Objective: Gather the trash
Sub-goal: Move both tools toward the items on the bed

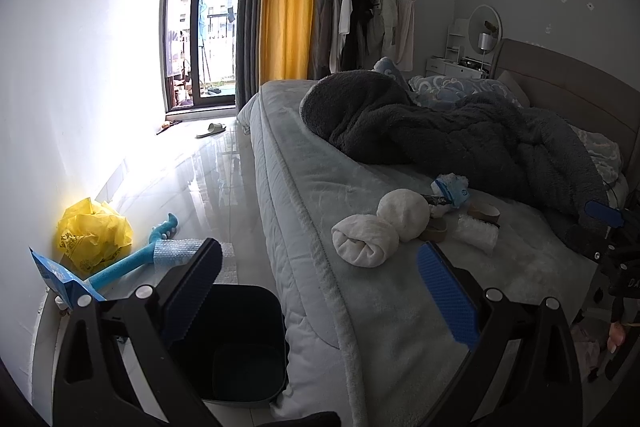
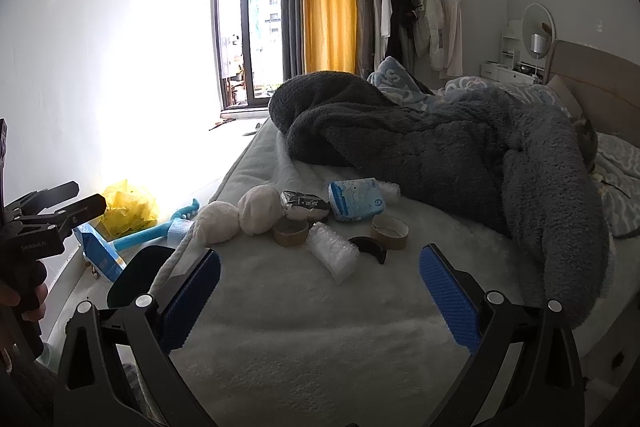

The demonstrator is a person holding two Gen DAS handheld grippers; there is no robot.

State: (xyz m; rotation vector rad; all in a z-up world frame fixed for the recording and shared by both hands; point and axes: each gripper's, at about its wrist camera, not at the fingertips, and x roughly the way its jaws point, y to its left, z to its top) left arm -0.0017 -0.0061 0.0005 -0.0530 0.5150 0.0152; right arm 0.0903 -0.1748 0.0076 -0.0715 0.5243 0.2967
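Note:
Trash lies on the bed (image 2: 304, 339): two white crumpled balls (image 2: 260, 209) (image 1: 402, 213), a blue tissue pack (image 2: 354, 199), a black wrapper (image 2: 304, 203), two cardboard tape cores (image 2: 291, 231), a bubble-wrap roll (image 2: 334, 253) and a black curved piece (image 2: 370, 247). A dark bin (image 1: 236, 343) stands on the floor beside the bed. My left gripper (image 1: 320, 291) is open and empty above the bin and the bed edge. My right gripper (image 2: 320, 301) is open and empty over the bed, short of the trash.
A yellow bag (image 1: 94, 231), a blue box (image 1: 60, 277), a blue toy handle (image 1: 132, 261) and bubble wrap (image 1: 176, 253) lie on the floor by the wall. A dark blanket (image 2: 440, 143) covers the bed's far half. A slipper (image 1: 211, 129) lies near the window.

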